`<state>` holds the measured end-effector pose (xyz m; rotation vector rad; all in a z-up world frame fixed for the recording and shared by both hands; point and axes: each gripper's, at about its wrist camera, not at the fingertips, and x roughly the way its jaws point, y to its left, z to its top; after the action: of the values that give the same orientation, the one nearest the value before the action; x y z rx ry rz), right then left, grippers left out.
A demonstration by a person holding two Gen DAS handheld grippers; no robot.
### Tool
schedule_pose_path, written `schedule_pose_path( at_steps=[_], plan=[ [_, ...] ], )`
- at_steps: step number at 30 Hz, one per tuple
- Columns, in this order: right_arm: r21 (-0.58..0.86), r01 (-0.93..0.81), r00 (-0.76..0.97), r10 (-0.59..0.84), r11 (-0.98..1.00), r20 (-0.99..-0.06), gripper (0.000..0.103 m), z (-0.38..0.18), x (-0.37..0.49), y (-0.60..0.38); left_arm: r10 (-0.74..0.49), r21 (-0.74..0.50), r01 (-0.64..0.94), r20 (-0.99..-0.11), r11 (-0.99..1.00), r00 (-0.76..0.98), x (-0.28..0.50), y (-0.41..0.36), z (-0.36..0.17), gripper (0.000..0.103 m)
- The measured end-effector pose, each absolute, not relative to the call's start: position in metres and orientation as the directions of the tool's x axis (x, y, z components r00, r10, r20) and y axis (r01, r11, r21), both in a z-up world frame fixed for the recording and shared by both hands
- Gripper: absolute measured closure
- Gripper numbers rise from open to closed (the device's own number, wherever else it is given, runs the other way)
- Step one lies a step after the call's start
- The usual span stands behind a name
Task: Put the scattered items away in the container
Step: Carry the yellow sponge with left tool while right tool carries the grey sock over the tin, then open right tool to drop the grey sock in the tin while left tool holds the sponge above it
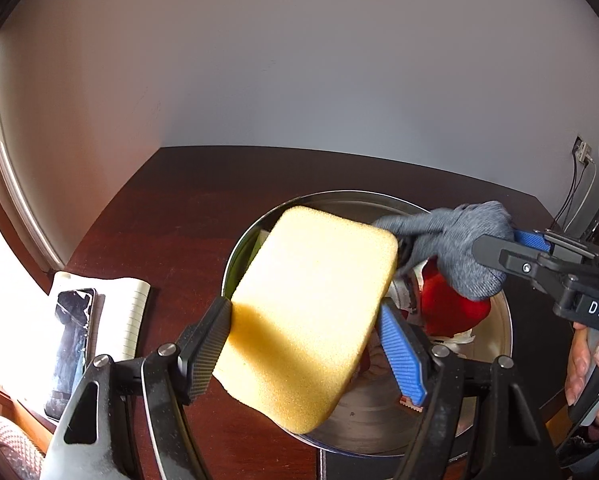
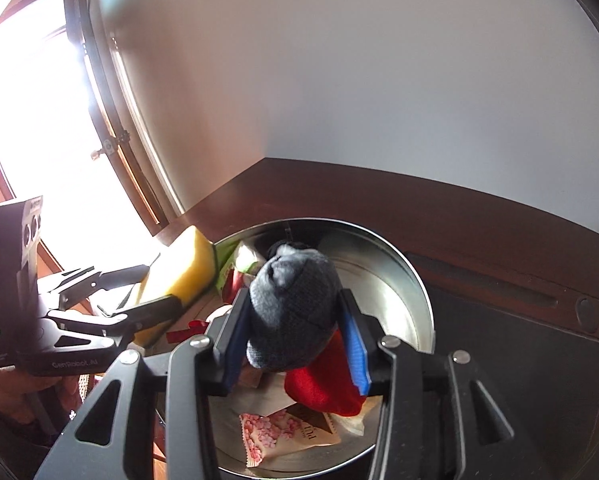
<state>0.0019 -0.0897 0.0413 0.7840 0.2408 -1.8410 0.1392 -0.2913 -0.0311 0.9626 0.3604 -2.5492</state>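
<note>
My left gripper (image 1: 304,304) is shut on a yellow sponge (image 1: 311,300), held tilted over the near left rim of a round metal tin (image 1: 339,193). From the right, my right gripper (image 1: 495,248) carries a grey sock (image 1: 459,240) above the tin. In the right wrist view the sock (image 2: 295,304) sits bunched between both pads of the right gripper (image 2: 293,294), over the tin (image 2: 399,300). Below it lie a red cloth (image 2: 319,384) and a pink-patterned snack packet (image 2: 271,432). The left gripper (image 2: 161,284) with the sponge (image 2: 187,264) shows at the left.
A phone (image 1: 73,340) lies on a lined notepad (image 1: 127,312) at the table's left edge by the bright window. A black mat (image 2: 519,360) lies right of the tin. A green packet (image 2: 239,260) rests inside against the far wall. A hand (image 1: 587,364) holds the right gripper's handle.
</note>
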Motion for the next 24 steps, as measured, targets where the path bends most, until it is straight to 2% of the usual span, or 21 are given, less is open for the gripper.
schedule_pose_path(
  at_steps=[9,14,19,21,24],
  plan=[
    [0.213,0.898,-0.18,-0.762,-0.385,-0.622,0.056,0.038,0.007,-0.086,-0.26,-0.108,0.444,-0.678,-0.89,-0.688,0.137,-0.294,-0.035,0.026],
    [0.228,0.906,-0.149,-0.771,-0.358,-0.619,0.046,0.038,0.016,-0.075,-0.246,-0.136,0.45,-0.682,-0.883,-0.689,0.14,-0.294,-0.032,0.022],
    [0.241,0.899,-0.158,-0.784,-0.365,-0.6,0.04,0.042,0.018,-0.06,-0.254,-0.124,0.455,-0.689,-0.882,-0.679,0.14,-0.292,-0.033,0.021],
    [0.245,0.896,-0.165,-0.79,-0.37,-0.59,0.037,0.044,0.017,-0.054,-0.276,-0.095,0.463,-0.692,-0.881,-0.667,0.138,-0.29,-0.034,0.018],
    [0.247,0.895,-0.168,-0.794,-0.371,-0.584,0.036,0.044,0.019,-0.052,-0.301,-0.074,0.482,-0.696,-0.873,-0.652,0.136,-0.287,-0.034,0.008]
  ],
)
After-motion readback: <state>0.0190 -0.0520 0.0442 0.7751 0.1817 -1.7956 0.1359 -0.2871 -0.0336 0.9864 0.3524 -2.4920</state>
